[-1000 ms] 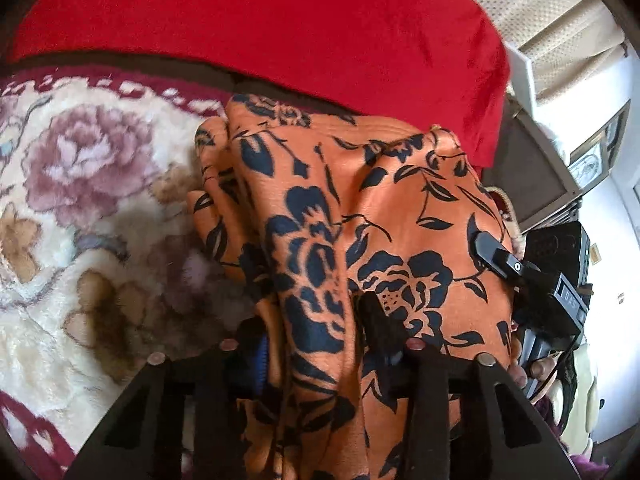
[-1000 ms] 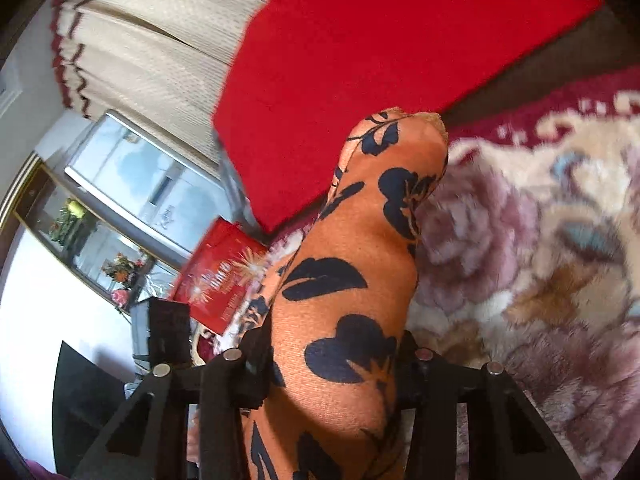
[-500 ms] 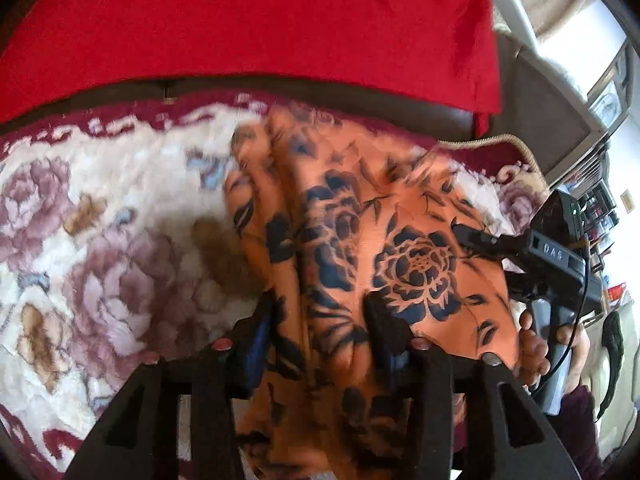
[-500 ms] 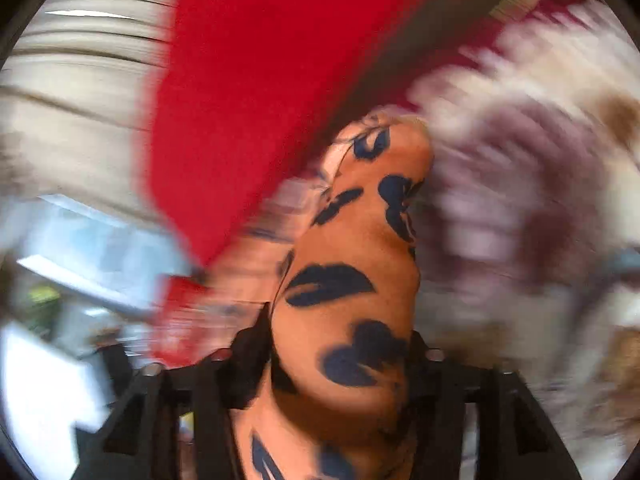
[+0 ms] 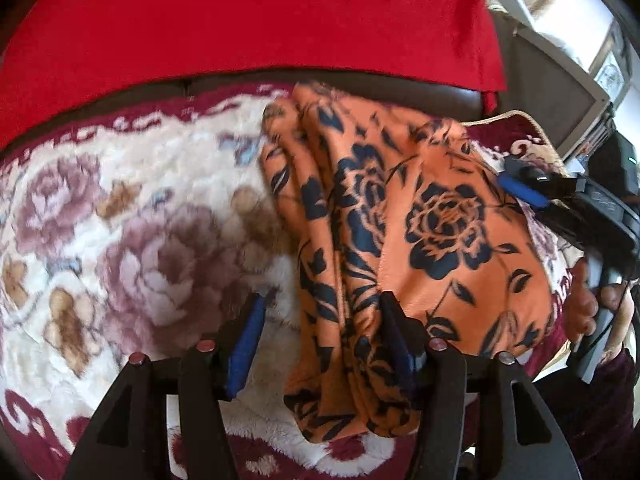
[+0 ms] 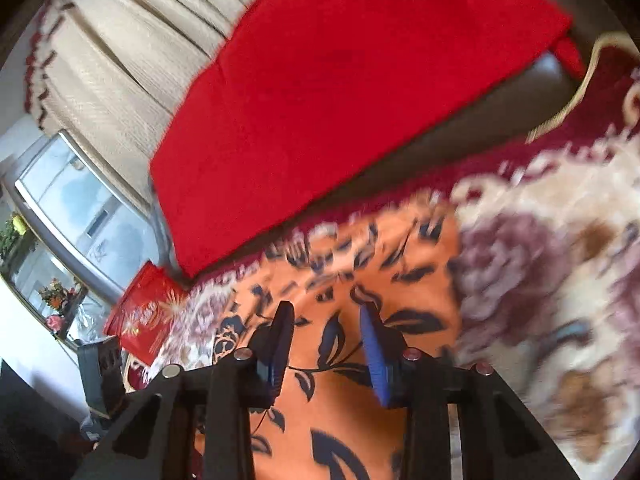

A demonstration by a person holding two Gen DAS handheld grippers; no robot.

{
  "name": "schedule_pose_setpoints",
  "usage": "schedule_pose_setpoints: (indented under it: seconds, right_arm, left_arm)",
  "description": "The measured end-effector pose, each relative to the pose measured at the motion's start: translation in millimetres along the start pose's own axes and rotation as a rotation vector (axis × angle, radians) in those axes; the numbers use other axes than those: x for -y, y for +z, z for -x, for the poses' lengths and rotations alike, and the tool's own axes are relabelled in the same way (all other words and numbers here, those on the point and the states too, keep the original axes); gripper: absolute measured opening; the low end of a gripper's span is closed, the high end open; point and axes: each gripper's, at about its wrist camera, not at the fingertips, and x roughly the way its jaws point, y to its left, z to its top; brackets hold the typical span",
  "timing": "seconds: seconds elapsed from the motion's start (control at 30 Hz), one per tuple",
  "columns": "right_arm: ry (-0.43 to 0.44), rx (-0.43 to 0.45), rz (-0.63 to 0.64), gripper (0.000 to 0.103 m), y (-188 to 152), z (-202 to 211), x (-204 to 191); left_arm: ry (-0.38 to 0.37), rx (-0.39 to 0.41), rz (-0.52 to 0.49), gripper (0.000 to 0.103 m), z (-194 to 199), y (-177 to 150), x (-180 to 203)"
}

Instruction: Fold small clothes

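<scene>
One orange floral garment [image 5: 432, 216] was seen, lying bunched on the flowered blanket [image 5: 132, 240]. The left gripper [image 5: 320, 336] was opening, cloth touching only one pad. The right gripper [image 6: 326, 340] was closing above the cloth, nothing held.

One orange floral garment [image 5: 436, 224] lies on one flowered blanket [image 5: 132, 240]. One red cloth [image 5: 248, 20] sits behind. Two grippers show: left [image 5: 320, 320], right [image 6: 326, 328].
</scene>
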Motion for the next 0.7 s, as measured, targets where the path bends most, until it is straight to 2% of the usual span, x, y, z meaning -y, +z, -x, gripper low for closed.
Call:
schedule_pose_setpoints:
  seconds: [0.07, 0.13, 0.23, 0.4, 0.47, 0.5, 0.53, 0.57, 0.63, 0.7]
  right_arm:
    - [-0.032, -0.096, -0.027, 0.034, -5, -34, 6]
    - [-0.051, -0.075, -0.019, 0.034, -5, -38, 4]
    - [-0.033, -0.037, -0.05, 0.036, -4, -23, -1]
    - [0.021, 0.011, 0.03, 0.036, -32, 26, -30]
    - [-0.001, 0.021, 0.071, 0.036, -50, 35, -41]
    - [-0.022, -0.006, 0.067, 0.037, -62, 27, -43]
    - [-0.046, -0.077, 0.038, 0.034, -76, 13, -34]
    - [-0.065, -0.104, 0.014, 0.029, -84, 3, -27]
    - [-0.072, -0.082, 0.006, 0.027, -90, 6, -26]
    - [-0.067, -0.061, 0.01, 0.031, -84, 23, -36]
  left_arm:
    - [-0.004, 0.003, 0.01, 0.065, 2, -2, -4]
    - [-0.005, 0.011, 0.008, 0.065, 1, -5, -4]
    - [-0.014, 0.03, 0.036, 0.065, 5, -10, -5]
    - [-0.01, 0.135, 0.021, 0.065, 29, -18, -2]
    - [0.028, 0.152, 0.027, 0.066, 33, -26, -2]
    - [0.063, 0.138, 0.016, 0.066, 28, -29, 0]
    - [0.087, 0.123, 0.012, 0.066, 23, -31, 1]
    - [0.1, 0.116, 0.021, 0.066, 20, -34, 2]
    - [0.114, 0.137, 0.051, 0.066, 31, -36, 4]
    - [0.152, 0.165, 0.051, 0.066, 49, -38, 12]
